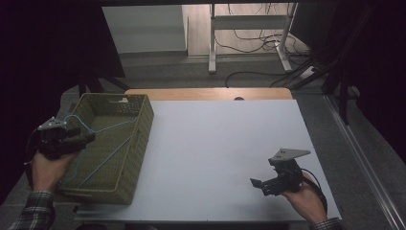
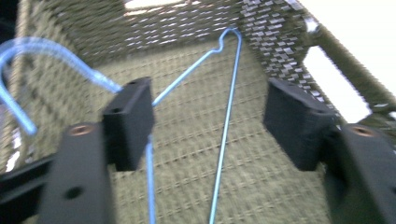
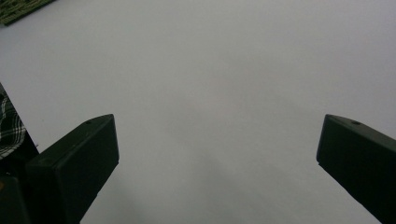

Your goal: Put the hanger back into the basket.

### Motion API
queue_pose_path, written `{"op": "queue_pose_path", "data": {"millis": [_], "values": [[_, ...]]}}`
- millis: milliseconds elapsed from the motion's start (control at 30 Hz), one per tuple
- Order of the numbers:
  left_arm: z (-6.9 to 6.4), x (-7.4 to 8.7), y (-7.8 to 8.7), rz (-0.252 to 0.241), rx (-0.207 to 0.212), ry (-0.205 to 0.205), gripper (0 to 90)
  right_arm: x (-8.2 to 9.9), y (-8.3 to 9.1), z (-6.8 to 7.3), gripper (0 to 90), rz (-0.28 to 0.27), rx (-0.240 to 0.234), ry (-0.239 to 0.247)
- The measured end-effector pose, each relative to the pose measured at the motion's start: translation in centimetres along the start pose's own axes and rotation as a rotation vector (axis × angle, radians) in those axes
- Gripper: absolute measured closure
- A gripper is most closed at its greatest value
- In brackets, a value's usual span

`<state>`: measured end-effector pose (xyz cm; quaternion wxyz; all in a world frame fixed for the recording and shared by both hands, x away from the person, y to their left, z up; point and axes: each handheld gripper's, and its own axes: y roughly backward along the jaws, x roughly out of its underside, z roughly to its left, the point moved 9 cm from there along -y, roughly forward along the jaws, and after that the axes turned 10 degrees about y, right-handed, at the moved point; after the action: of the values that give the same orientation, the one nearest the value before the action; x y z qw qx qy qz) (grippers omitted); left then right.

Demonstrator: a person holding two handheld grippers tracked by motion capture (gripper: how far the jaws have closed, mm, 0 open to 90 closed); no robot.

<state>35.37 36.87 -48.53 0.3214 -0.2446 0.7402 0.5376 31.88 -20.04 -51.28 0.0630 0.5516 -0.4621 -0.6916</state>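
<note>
A thin light-blue wire clothes hanger (image 1: pixel 101 143) is seen lying inside a rectangular olive-green woven basket (image 1: pixel 139 139), which is placed on the left part of a white table top (image 1: pixel 220 153). In the high view, the hook end of the hanger is raised above the basket's left rim, while its long wire sides run down across the woven floor toward the near end. The left gripper (image 1: pixel 87 138) is held in the person's left hand (image 1: pixel 48 168) at the basket's left rim and is pointed inward over the basket. In the left gripper view, its two black jaws are spread apart, and the wire sides of the hanger (image 2: pixel 224 135) are seen beyond the gap between them. The curved hook is seen passing just behind the left-hand jaw; because this view is blurred, it cannot be told for certain whether the wire touches that jaw, but it is not pressed between the two pads. The right gripper (image 1: pixel 258 184) is held in the person's right hand (image 1: pixel 302 199) low over the near right part of the table, well apart from the basket. In the right gripper view, its jaws are spread wide, with bare white table top (image 3: pixel 215 93) between them. A plaid sleeve cuff (image 1: pixel 32 211) is visible at the left wrist.
</note>
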Motion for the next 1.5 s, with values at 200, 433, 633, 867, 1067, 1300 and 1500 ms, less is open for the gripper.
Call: {"op": "queue_pose_path", "data": {"millis": [200,433,633,867,1067,1300,1500], "values": [[-2.7,-0.1,0.7,-0.014,0.097,-0.004,13.2,0.2,0.5,0.0,0.0,-0.017,0.005,-0.02],[-6.5,0.3,1.7,-0.002,0.182,-0.038,5.8,0.4,1.0,0.1,0.0,-0.034,0.014,-0.028],[-9.7,1.3,2.4,0.002,0.236,-0.071,3.4,0.5,1.4,0.6,0.0,-0.052,0.016,-0.037],[-13.2,3.4,3.1,0.005,0.308,-0.083,1.3,1.1,1.9,1.0,0.0,-0.065,0.029,-0.048],[-14.8,5.5,3.1,-0.001,0.313,-0.108,1.0,1.7,2.2,0.9,0.0,-0.078,0.04,-0.059],[-16.2,8.1,2.4,0.043,0.277,-0.168,0.1,2.7,2.2,0.9,0.0,-0.069,0.065,-0.063],[-16.7,9.2,1.6,0.082,0.27,-0.192,0.0,3.6,1.5,0.8,0.0,-0.026,0.085,-0.04]]}}
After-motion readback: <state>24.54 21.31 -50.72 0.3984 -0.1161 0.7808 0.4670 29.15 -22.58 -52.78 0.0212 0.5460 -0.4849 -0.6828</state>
